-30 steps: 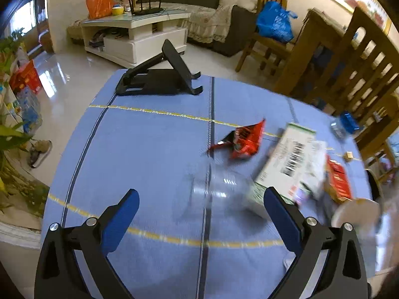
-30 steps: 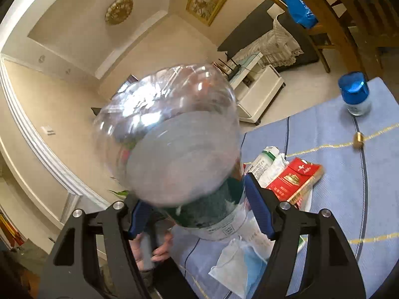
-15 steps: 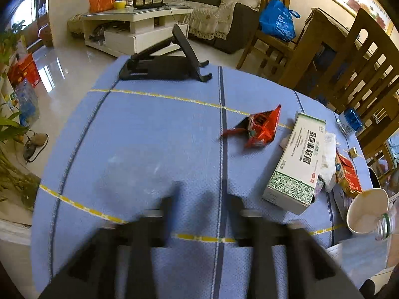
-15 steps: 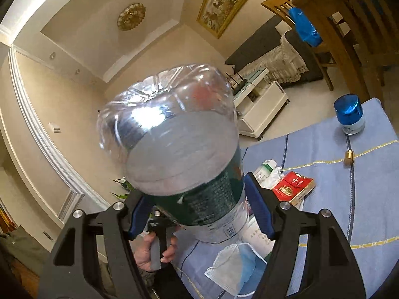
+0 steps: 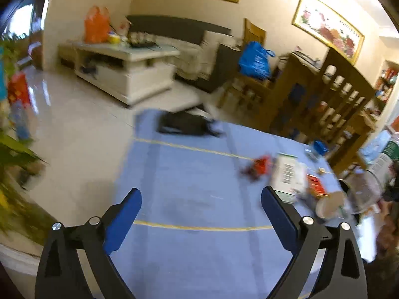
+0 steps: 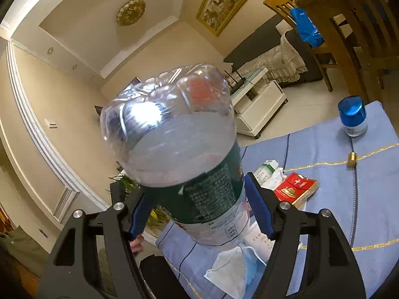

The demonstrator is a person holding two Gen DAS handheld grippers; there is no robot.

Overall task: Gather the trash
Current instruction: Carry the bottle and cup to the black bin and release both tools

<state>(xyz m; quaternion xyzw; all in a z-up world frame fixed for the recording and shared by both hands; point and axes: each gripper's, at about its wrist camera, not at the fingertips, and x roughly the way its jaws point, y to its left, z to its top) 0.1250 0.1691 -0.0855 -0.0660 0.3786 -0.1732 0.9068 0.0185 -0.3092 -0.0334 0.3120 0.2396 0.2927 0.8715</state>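
Note:
My right gripper (image 6: 199,209) is shut on a clear plastic bottle (image 6: 179,149) with a dark green label, held bottom-up above the blue tablecloth (image 6: 361,211). Below it lie a face mask (image 6: 232,271), a red cigarette pack (image 6: 296,189) and a white-green carton (image 6: 268,168). My left gripper (image 5: 201,214) is open and empty above the tablecloth's near edge. In the blurred left wrist view a red wrapper (image 5: 259,168), the carton (image 5: 289,177), the red pack (image 5: 315,186) and a paper cup (image 5: 329,205) lie at the right, with the bottle (image 5: 366,191) at the far right.
A black phone stand (image 5: 187,124) sits at the table's far edge. A blue-capped jar (image 6: 352,117) and a small brass piece (image 6: 352,159) stand on the cloth. Wooden chairs (image 5: 344,99) stand at the right; a white coffee table (image 5: 124,69) and sofa lie beyond.
My left gripper has swung up and back, so the room fills its view and the trash sits farther right. My right gripper has kept the bottle and tilted slightly.

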